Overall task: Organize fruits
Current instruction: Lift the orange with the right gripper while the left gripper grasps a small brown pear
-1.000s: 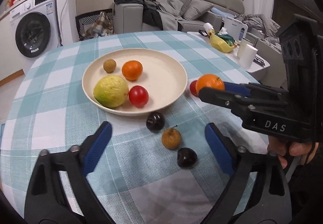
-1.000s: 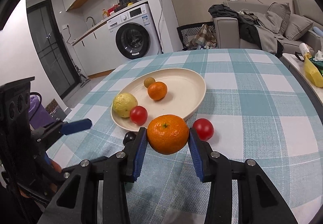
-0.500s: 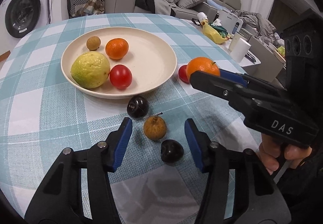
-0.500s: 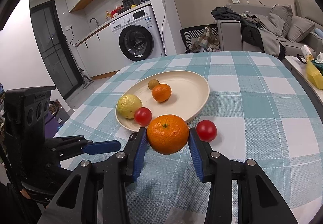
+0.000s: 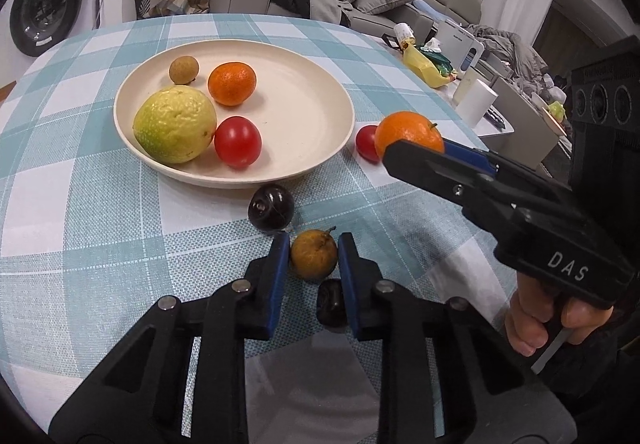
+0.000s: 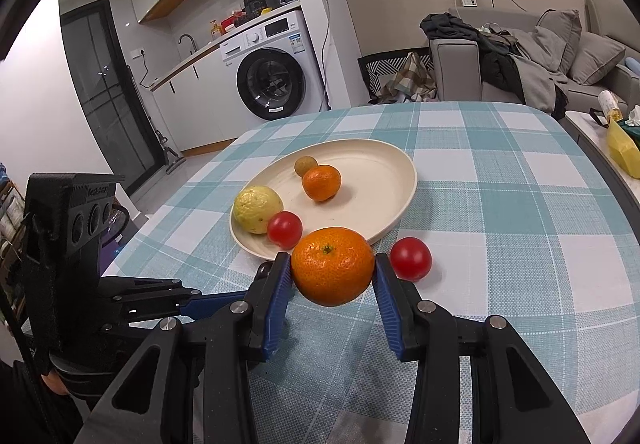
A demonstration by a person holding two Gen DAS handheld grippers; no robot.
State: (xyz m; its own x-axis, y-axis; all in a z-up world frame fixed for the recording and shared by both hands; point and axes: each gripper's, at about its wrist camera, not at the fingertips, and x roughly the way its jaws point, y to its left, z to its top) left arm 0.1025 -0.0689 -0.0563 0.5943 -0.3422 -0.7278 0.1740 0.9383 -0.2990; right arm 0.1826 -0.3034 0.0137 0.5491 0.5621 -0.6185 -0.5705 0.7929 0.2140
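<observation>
Left gripper fingers closed around a small brown fruit; right gripper fingers clamp an orange.

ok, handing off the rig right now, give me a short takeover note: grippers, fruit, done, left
Right gripper: shut on the big orange, beside the plate, not yet over it.
Left gripper: fingers flank the small brown fruit on the table; whether they grip it I cannot tell.
On the plate: yellow-green citrus, small orange, tomato, small tan fruit.
Loose on the table: second tomato, dark fruit, another dark fruit between the left fingers.
Left: plate both targeted fruits, then the three loose ones.
</observation>
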